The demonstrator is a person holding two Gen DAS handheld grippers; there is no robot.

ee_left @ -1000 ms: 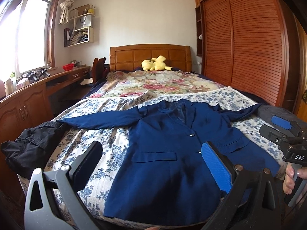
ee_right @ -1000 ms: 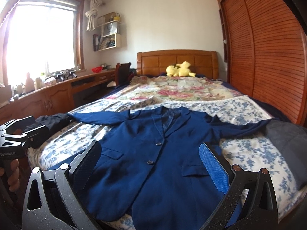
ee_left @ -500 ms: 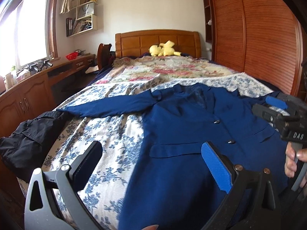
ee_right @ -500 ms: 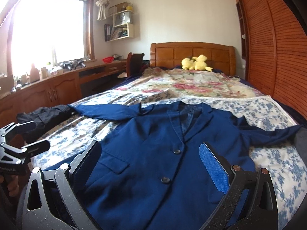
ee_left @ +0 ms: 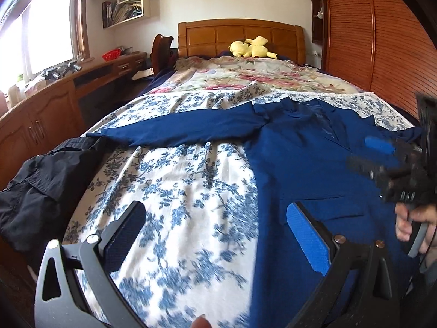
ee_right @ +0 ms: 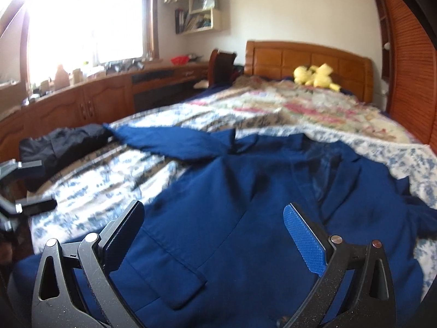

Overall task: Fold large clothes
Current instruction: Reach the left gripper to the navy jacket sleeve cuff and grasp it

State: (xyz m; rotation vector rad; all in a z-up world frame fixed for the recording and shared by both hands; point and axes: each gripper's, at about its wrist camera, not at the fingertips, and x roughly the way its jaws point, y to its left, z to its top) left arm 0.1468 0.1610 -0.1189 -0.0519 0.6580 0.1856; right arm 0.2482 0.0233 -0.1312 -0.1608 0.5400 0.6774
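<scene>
left gripper (ee_left: 215, 235): dark grey frame, silver rivets, one black pad, one blue ridged pad
right gripper (ee_right: 213, 235): same build

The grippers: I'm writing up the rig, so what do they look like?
Both are alike: the left gripper and right gripper have dark grey plastic fingers with triangular cut-outs and round metal pivot pins. One pad is textured bright blue, the other black. The right gripper's body bears white lettering, too blurred to read, above a grey handle.

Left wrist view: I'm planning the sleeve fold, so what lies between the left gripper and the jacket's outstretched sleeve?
In the left wrist view, only the blue floral sheet separates the open left gripper from the sleeve.
</scene>
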